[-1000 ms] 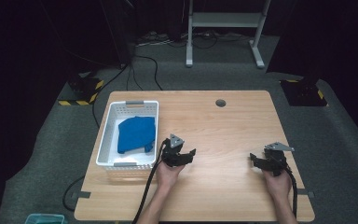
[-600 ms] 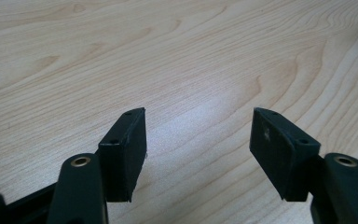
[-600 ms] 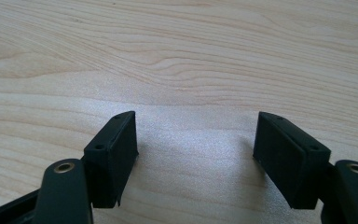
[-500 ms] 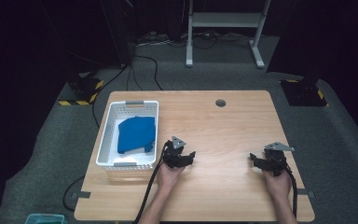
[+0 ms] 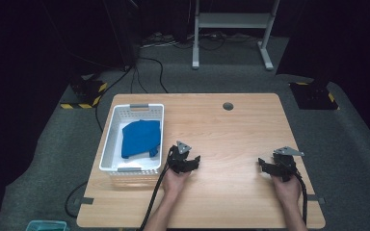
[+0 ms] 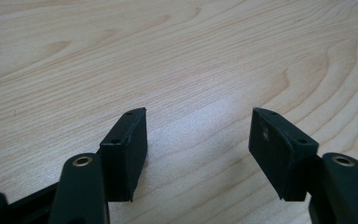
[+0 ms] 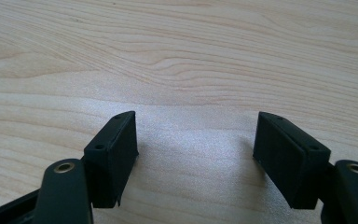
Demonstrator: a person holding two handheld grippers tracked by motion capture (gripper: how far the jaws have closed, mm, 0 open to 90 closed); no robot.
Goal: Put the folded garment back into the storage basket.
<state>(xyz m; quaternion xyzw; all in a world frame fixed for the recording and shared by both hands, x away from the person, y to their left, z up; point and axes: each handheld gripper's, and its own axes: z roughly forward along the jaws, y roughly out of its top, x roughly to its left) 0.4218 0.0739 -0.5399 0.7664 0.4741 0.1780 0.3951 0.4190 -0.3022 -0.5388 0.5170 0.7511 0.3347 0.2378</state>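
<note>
Both sets of fingers stand spread with nothing between them: the left gripper view shows the left gripper (image 6: 198, 130) with its two black fingertips (image 6: 126, 140) held wide over bare pale wood, and the right gripper view shows the right gripper (image 7: 196, 133) the same way, parted above empty tabletop. Seen from the high view, two forearms enter from the near edge of a wooden table (image 5: 241, 139). One hand holds the left gripper (image 5: 185, 161) a little left of the table's middle, and the other holds the right gripper (image 5: 277, 167) near the right edge, the two well apart. A white slatted basket (image 5: 112, 130) sits along the table's left edge, its long axis running from the near side toward the far side. Inside it lies a folded blue cloth (image 5: 140, 138), filling the middle and right part of the basket and resting against the wall that faces the left gripper. From the left fingers the cloth lies to the left and slightly toward the far edge, just over the basket wall. That gripper is plainly the nearer one, just beside the basket's near right corner, while the right gripper sits far across the table. Any reach for the cloth would likely fall to the left hand, lifting over the rim and coming down from above.
</note>
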